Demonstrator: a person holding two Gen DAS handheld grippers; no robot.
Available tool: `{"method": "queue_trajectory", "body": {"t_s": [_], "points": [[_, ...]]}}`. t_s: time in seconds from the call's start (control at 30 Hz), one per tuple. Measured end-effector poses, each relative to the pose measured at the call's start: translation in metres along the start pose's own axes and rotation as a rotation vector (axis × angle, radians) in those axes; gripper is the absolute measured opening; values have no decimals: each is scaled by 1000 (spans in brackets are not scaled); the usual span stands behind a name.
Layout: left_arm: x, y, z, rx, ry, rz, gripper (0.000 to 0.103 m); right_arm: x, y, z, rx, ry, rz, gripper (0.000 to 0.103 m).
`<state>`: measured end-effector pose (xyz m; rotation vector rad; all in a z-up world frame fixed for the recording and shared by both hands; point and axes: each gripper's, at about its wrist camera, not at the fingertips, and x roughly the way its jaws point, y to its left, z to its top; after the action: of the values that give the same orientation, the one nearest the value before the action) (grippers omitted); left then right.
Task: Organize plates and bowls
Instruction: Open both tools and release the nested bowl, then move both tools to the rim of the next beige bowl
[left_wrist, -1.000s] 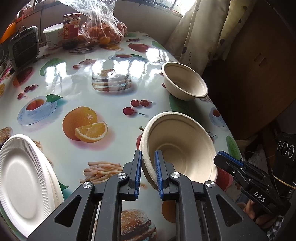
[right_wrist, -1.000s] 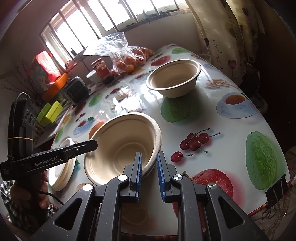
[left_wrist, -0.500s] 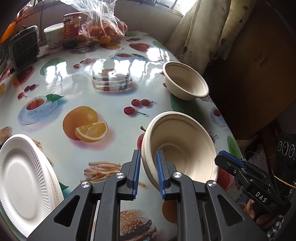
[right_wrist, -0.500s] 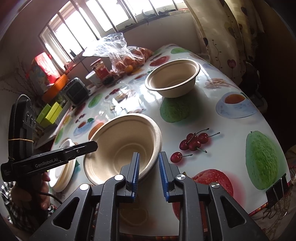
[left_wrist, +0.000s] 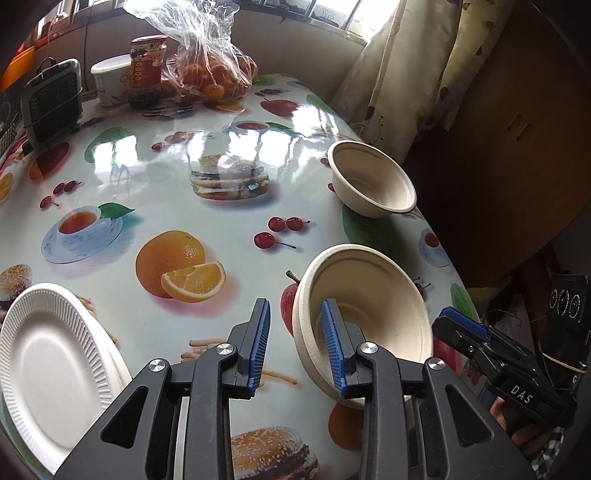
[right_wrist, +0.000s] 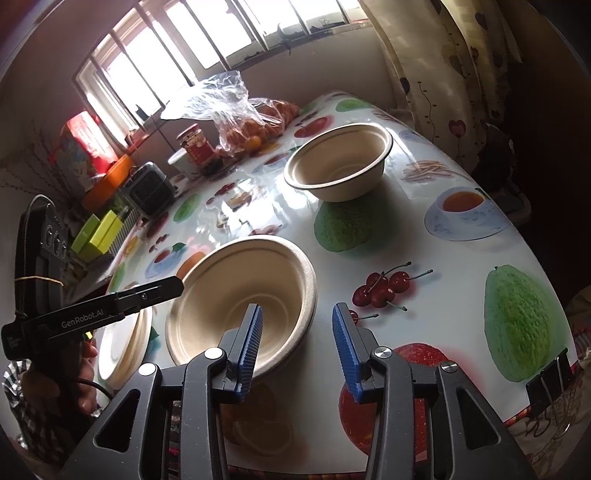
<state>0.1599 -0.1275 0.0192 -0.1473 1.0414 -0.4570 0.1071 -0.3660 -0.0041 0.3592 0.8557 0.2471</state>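
Beige near bowl (left_wrist: 369, 314) sat on the table (left_wrist: 155, 173), its rim between the jaws of both grippers. Left gripper (left_wrist: 297, 343) had just been opening: jaws straddled the bowl's left rim, pads apart, no clear grip. Right gripper (right_wrist: 297, 345) had also just been opening: jaws wide, one blue pad inside the bowl, one outside, rim loose between them. It looked like stacked bowls, a doubled rim showing, so this release step seemed done. White plates (left_wrist: 51, 365) lay stacked at the left table edge. Far bowl (right_wrist: 338, 166) stood alone, well apart from the near one; likely left to stack. Bag of oranges (left_wrist: 210, 66) and jar (left_wrist: 147, 62) sat at the back.
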Motion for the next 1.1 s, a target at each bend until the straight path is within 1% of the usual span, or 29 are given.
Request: {"method": "queue_trajectory", "body": {"t_s": [0.03, 0.13, 0.3, 0.53, 0.63, 0.77, 0.93, 1.1], "points": [[-1, 0, 2, 3, -3, -1, 35, -1, 0, 1, 1, -3, -2, 39], [-1, -3, 11, 12, -7, -17, 36, -5, -4, 6, 11, -18, -7, 40], [-3, -8, 31, 44, -33, -20, 36, -13, -9, 18, 20, -59, -24, 40], [7, -9, 60, 43, -49, -18, 36, -14, -22, 42, 14, -92, -64, 40], [11, -13, 73, 61, -63, -19, 36, -11, -31, 55, 20, -103, -83, 40], [22, -15, 91, 64, -58, -17, 36, -7, -42, 70, 33, -112, -101, 40], [37, -24, 107, 105, -71, -9, 36, 1, -50, 83, 26, -112, -115, 40], [54, -25, 119, 92, -49, -19, 36, 14, -61, 95, 43, -104, -115, 40]]}}
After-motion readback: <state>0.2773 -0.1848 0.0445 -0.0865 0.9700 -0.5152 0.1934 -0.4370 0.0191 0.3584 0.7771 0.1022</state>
